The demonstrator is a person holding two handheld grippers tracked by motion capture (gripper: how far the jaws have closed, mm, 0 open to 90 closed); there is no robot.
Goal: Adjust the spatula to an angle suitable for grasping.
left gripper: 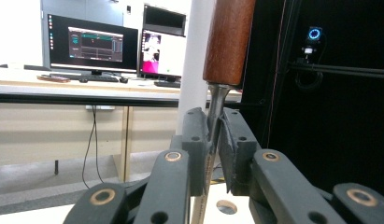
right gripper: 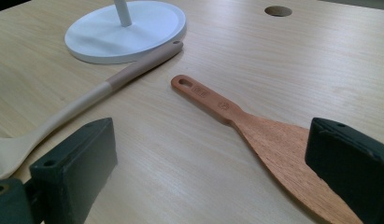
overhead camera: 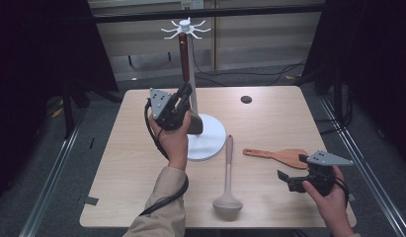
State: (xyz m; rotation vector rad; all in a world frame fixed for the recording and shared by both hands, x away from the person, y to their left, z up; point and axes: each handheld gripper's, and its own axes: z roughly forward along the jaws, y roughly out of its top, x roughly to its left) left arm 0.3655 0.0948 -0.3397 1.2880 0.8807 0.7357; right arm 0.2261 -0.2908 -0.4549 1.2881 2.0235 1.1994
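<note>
Presently listed, item one: a wooden-handled utensil, dark red-brown grip above a slim metal shank, held upright beside the white post of the utensil stand. Its working end sits low near the stand's base, behind the hand, and cannot be identified. The left gripper is clamped on the metal shank just below the wooden grip, jaws nearly together with the shank pinched between the pads.

Handling, as judged: stiff and moderately light; the bare metal shank is narrow and smooth, so it may swivel or slip in the pads. The wooden grip would give a broader, less slippery hold. The top of the handle reaches close under the stand's white hook crown; the pictures do not show whether it hangs from a hook.

Item two: a flat wooden spatula, lying on the table, blade toward the right gripper. That gripper rests with jaws wide apart, gripping nothing, the blade just ahead of them. Thin, rigid, light.

Item three: a pale ladle, lying flat, its handle tip touching the stand's round base.

Containers: none on the table; the stand's visible hooks appear bare.
</note>
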